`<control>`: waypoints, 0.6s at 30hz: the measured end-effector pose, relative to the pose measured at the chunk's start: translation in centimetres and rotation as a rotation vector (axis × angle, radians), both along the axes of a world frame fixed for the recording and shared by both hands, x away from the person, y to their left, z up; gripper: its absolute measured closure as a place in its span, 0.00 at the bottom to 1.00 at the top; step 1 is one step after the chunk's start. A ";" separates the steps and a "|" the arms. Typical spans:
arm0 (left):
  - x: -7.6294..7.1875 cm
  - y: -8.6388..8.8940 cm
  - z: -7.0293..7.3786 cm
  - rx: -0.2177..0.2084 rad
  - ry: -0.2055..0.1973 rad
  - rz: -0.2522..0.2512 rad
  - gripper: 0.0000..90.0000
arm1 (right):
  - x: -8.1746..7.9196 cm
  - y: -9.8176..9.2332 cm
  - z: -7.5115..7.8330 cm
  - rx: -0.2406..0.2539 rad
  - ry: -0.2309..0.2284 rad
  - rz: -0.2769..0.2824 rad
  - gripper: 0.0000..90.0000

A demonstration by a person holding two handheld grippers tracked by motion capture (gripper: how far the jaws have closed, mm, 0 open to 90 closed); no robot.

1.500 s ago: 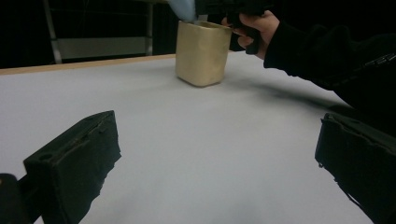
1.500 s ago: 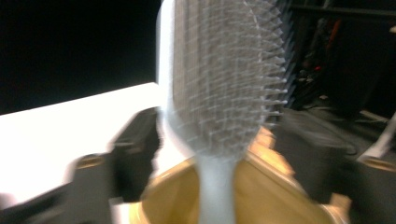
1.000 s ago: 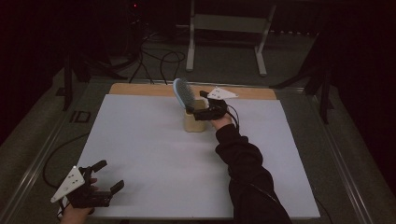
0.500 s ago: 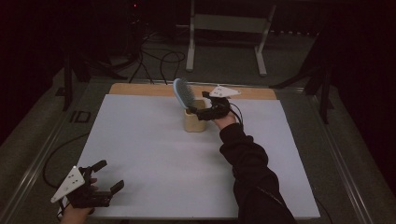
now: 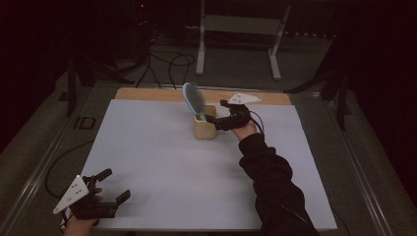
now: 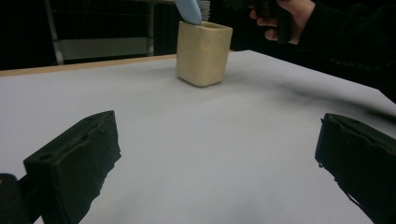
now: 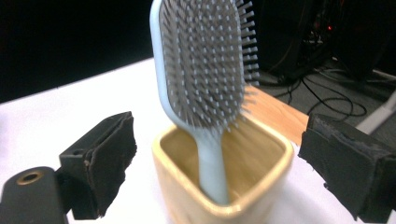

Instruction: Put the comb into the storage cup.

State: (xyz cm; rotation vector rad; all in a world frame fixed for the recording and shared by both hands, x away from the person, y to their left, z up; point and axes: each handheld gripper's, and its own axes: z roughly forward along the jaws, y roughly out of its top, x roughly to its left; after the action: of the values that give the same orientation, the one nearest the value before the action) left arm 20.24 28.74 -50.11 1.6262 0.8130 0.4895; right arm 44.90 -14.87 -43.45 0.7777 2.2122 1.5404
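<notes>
— Since a second ago, has anything moved?

— Hardly. Right tool [image 5: 220, 121] stays by the cup, its hand [image 5: 244, 129] shifted only slightly; the left tool [image 5: 109, 192] rests where it was at the near left corner of the worktop [image 5: 162, 167].

— Where is the hairbrush?

— Light blue hairbrush [image 7: 205, 88] stands handle-down in the cream square cup [image 7: 219, 186], head leaning out over the rim, bristles facing the right tool's camera. In the high view the cup [image 5: 204, 127] sits toward the far middle of the white worktop, brush [image 5: 193, 100] tilted to the left.

— Is the right tool gripping it?

— No. Its jaws are spread wide, one on either side of the cup, touching neither cup nor brush.

— And the left one?

— Released as well, jaws far apart over bare worktop, well apart from the cup [image 6: 203, 53], which it sees farther off with the other hand [image 6: 284, 17] beside it.
</notes>
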 end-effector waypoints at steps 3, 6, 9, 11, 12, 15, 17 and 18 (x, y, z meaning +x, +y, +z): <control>0.0 0.0 0.0 0.001 0.000 0.000 0.00 | -0.6 -0.5 -0.1 -0.012 0.003 -0.008 0.11; 0.0 0.0 0.0 0.001 -0.001 -0.001 0.00 | -1.3 -1.0 -0.2 -0.017 0.007 -0.005 0.11; 0.0 0.0 0.0 0.003 -0.002 -0.002 0.00 | -2.1 -1.4 -0.5 -0.031 0.006 0.004 0.11; 0.0 0.0 0.1 0.002 -0.004 -0.001 0.00 | -2.7 -1.8 -0.6 -0.030 0.012 0.000 0.11; 0.0 0.0 0.1 0.002 -0.004 -0.001 0.00 | -2.9 -2.0 -0.7 -0.032 0.016 -0.003 0.11; 0.0 0.0 0.1 0.001 -0.004 0.000 0.00 | -3.8 -2.8 -1.2 -0.015 0.027 -0.004 0.11; 0.0 0.0 0.1 0.001 -0.004 0.000 0.00 | -4.4 -3.3 -1.5 -0.007 0.038 -0.003 0.11; 0.0 0.0 0.1 0.001 -0.004 -0.001 0.00 | -4.7 -3.6 -1.7 0.001 0.039 -0.001 0.11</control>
State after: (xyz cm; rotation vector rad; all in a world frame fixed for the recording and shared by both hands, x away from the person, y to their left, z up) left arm 20.19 28.70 -50.04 1.6262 0.8094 0.4924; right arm 40.19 -18.52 -45.17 0.8155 2.2393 1.5383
